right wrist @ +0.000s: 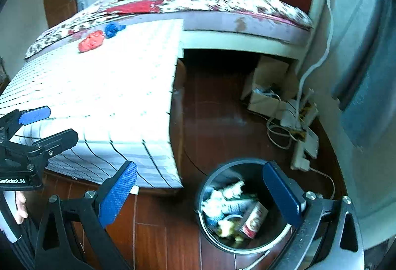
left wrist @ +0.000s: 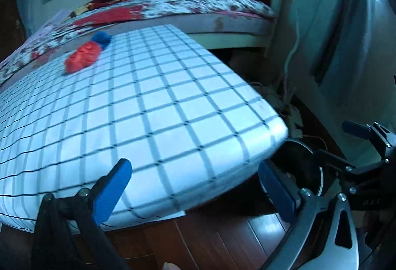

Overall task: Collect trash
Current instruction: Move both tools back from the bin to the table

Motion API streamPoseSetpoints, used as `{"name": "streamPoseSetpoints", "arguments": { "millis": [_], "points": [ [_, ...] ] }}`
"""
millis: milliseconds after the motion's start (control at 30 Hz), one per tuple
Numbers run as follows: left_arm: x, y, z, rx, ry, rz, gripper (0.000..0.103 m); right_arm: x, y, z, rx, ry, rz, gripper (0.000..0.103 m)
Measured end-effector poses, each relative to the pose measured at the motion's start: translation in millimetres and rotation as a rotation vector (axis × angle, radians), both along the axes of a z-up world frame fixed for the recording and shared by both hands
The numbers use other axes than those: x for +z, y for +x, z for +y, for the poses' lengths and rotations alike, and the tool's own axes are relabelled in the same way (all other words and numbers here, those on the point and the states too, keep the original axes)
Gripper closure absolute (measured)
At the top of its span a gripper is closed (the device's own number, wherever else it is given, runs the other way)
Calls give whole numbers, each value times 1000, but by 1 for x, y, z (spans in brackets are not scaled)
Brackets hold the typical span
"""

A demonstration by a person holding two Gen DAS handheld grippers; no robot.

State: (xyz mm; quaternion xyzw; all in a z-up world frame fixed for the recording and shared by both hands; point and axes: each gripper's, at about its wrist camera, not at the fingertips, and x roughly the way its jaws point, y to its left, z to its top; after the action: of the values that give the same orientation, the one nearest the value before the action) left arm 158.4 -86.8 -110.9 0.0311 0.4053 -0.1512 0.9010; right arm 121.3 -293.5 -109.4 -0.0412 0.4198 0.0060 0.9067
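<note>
Blue-padded left gripper [left wrist: 195, 191] spread wide with nothing between the fingers, held low over the near edge of a checked table [left wrist: 153, 101]. Red crumpled wrapper [left wrist: 83, 59] lying far back on that table, touching a blue crumpled scrap [left wrist: 101, 38] just behind it, both close to the edge next to the bed [left wrist: 210, 8]. Nothing else seen on the cloth.

Right gripper [right wrist: 200, 192] likewise wide open and empty, hanging above a round dark bin [right wrist: 210, 178] on the wooden floor [right wrist: 210, 106] just beside the table's corner. Inside the bin, a red-labelled can [right wrist: 255, 220] on its side among white and yellow scraps [right wrist: 222, 198], blurred. Same red wrapper [right wrist: 91, 41] and blue scrap [right wrist: 112, 29] visible on the far part of the table from this view, well apart from the bin.

Past the bin, a white cable [right wrist: 319, 57] trailing down the wall to a power strip [right wrist: 304, 146] and loose cardboard [right wrist: 267, 97] near the bed's foot. Part of a hand [right wrist: 21, 205] at the left edge, under the other gripper's body.
</note>
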Motion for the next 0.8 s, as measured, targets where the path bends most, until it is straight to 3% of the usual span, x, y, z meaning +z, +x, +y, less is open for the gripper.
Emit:
{"name": "streamPoseSetpoints", "arguments": {
  "millis": [500,800],
  "points": [
    [17,45,120,231,52,-26,1,24,89,95,164,27,-17,1],
    [39,52,137,271,74,-60,1,33,106,117,182,53,-11,1]
  ]
}}
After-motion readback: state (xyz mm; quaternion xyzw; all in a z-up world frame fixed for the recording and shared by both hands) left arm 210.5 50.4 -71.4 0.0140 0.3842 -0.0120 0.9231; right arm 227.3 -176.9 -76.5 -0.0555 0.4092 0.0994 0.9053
